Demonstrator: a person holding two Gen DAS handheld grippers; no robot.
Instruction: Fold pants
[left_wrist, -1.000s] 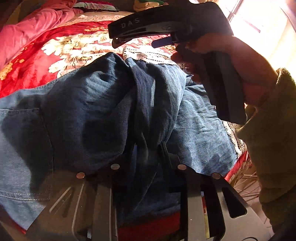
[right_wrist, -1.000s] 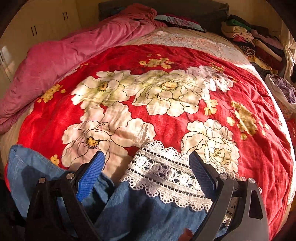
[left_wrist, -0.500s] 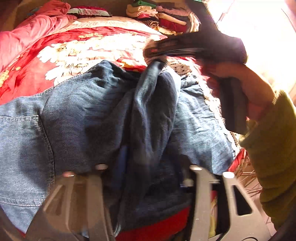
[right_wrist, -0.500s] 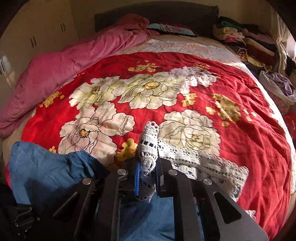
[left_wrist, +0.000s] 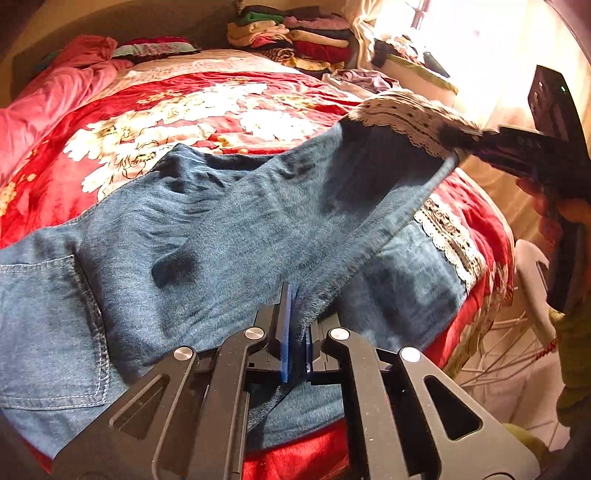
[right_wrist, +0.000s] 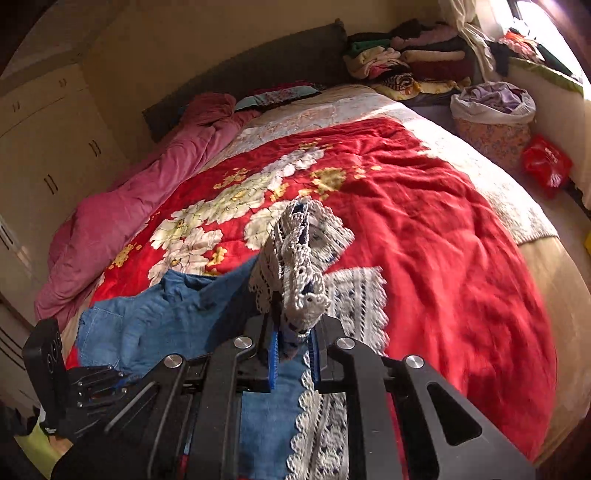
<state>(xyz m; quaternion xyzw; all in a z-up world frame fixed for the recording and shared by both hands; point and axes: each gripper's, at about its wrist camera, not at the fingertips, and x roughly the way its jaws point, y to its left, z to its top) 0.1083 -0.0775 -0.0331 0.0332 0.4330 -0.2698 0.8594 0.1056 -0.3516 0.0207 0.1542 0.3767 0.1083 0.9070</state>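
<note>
— Left wrist view first, biggest thing down: what do you have?

— A bed (left_wrist: 476, 206) under a red flowered quilt (left_wrist: 207, 107), and the pants (left_wrist: 155, 236), blue denim, spread across its near edge with the back pocket at the left. One leg is raised off the other, and its lace hem (left_wrist: 402, 118) is held up at the right by my right gripper (left_wrist: 456, 146). My left gripper (left_wrist: 297, 350) has its jaws closed tight on the denim edge near the crotch.

— How far along is the fold?

— Early, I'd judge. One leg is up and stretched between my two grips, but not yet laid over the other, whose lace cuff (left_wrist: 450, 240) lies flat on the quilt. The lengthwise fold is left, and every fold after it.

— What does the right wrist view add?

— My right jaws from above, clamped on bunched lace. Also a wardrobe (right_wrist: 48, 162) at the left wall and a basket of laundry (right_wrist: 493, 110) beyond the bed, neither seen from the left. It loses the pocket and most of the lifted leg.
</note>
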